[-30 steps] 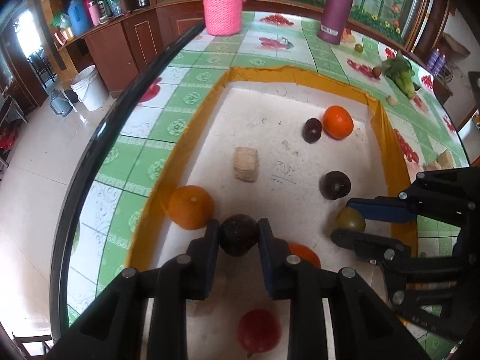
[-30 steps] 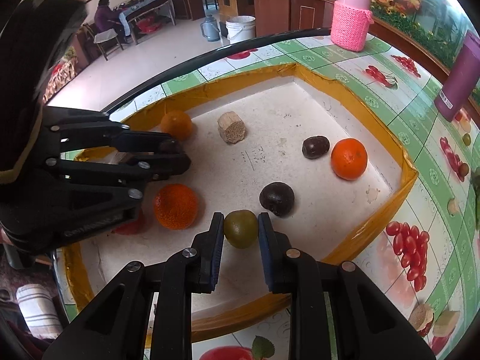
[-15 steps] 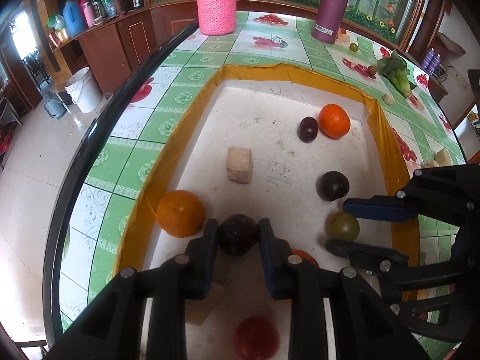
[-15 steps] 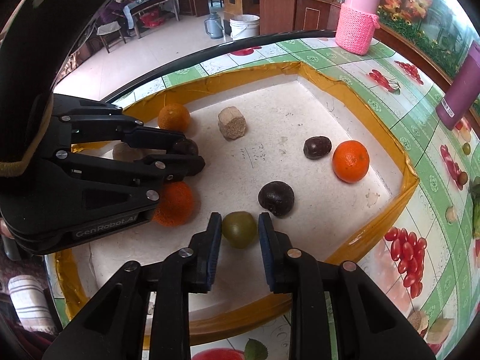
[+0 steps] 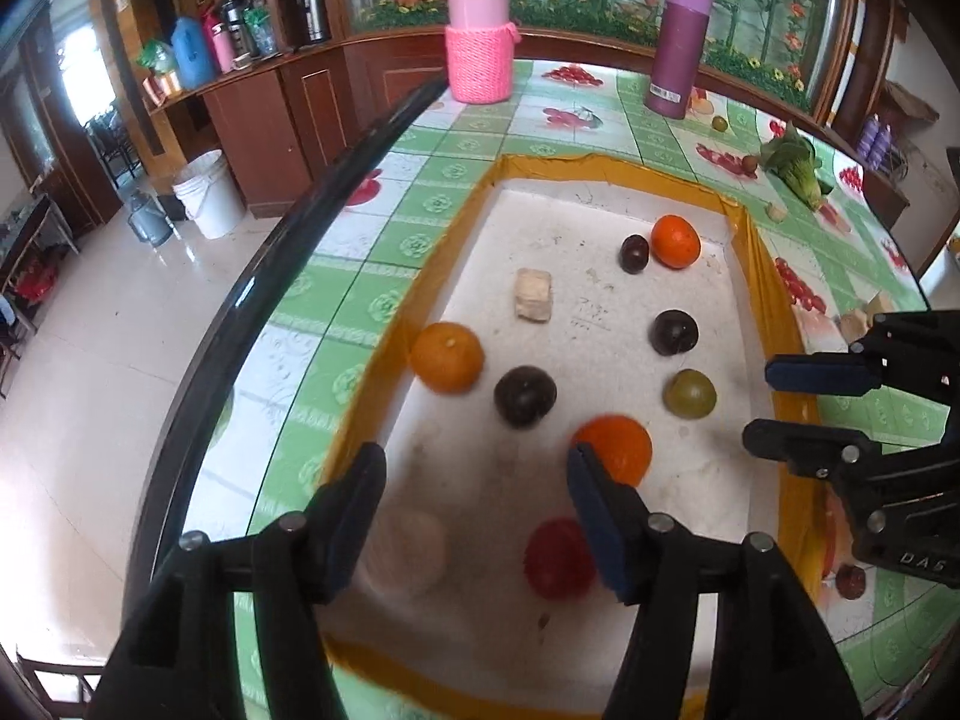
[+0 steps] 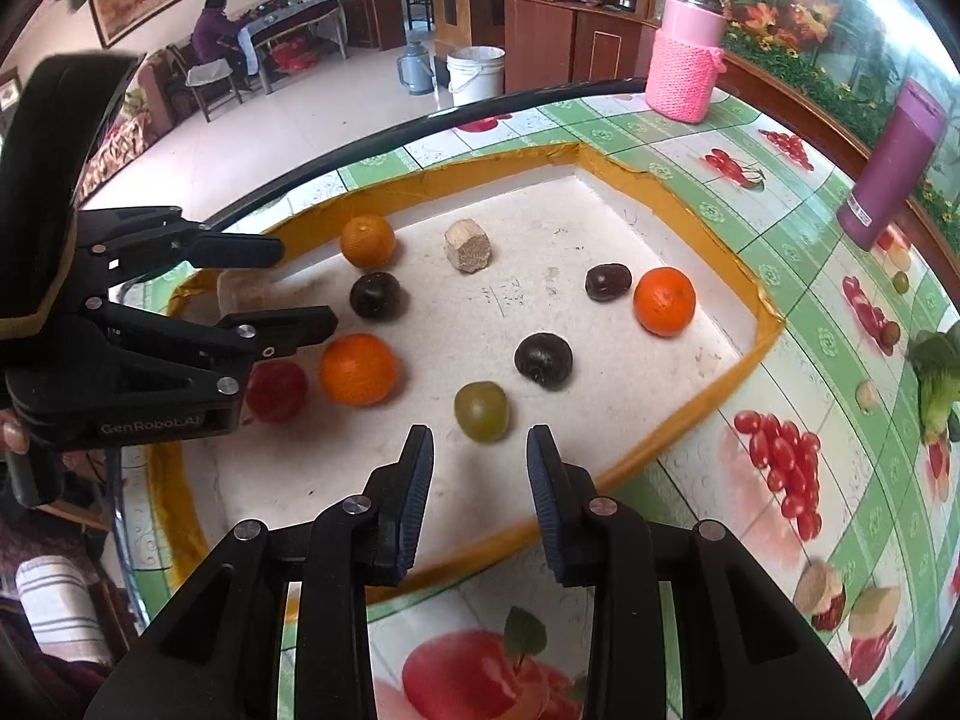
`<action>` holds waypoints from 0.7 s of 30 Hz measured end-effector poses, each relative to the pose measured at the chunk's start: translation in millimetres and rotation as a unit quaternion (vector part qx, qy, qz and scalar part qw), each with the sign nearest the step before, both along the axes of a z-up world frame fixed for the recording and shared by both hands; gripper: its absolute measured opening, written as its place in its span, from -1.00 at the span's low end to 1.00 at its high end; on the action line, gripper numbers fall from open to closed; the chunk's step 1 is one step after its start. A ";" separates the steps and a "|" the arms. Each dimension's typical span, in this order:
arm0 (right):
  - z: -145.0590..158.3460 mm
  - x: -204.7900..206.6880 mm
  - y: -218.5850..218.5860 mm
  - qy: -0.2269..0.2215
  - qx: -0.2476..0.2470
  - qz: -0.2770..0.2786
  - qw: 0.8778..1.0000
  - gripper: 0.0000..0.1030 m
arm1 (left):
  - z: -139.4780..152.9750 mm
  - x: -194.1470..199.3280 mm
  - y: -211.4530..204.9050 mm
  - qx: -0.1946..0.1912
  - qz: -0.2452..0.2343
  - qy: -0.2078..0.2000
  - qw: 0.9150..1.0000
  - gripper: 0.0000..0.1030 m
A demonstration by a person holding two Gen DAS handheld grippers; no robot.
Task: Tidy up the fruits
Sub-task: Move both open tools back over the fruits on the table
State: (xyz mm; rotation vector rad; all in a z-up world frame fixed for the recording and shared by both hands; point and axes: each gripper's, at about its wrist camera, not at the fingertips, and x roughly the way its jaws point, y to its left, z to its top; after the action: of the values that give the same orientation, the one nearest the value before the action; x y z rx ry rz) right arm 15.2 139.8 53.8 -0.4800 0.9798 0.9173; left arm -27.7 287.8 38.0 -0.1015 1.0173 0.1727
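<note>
- Fruit lies scattered on the pale floor of a yellow-edged tray on the desk.
- A second ago the left gripper was clenched on a dark plum; its fingers have just been opening and now stand released, the plum resting free just beyond them, beside an orange.
- The right gripper held a green fruit earlier; its fingers have just been opening too, and the fruit now sits on the tray just past their tips, untouched.
- Both grippers have pulled back toward the near side.
- Another orange and a red fruit lie near left.
</note>
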 end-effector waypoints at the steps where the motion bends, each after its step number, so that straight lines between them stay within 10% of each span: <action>1: 2.7 -2.9 -2.5 -0.001 0.004 -0.001 1.000 -0.38 | 1.7 -4.8 2.0 -0.008 0.006 -0.001 1.000 0.28; 21: -1.2 -11.8 -130.8 0.025 -0.001 -0.111 0.994 -0.33 | 29.8 -30.5 -58.5 -0.053 -0.019 -0.033 0.998 0.35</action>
State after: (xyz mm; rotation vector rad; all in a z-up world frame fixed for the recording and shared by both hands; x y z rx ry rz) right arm 3.3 9.0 52.7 -0.3438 1.0569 0.7303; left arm -58.1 229.3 67.8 -0.1820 0.9625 0.0799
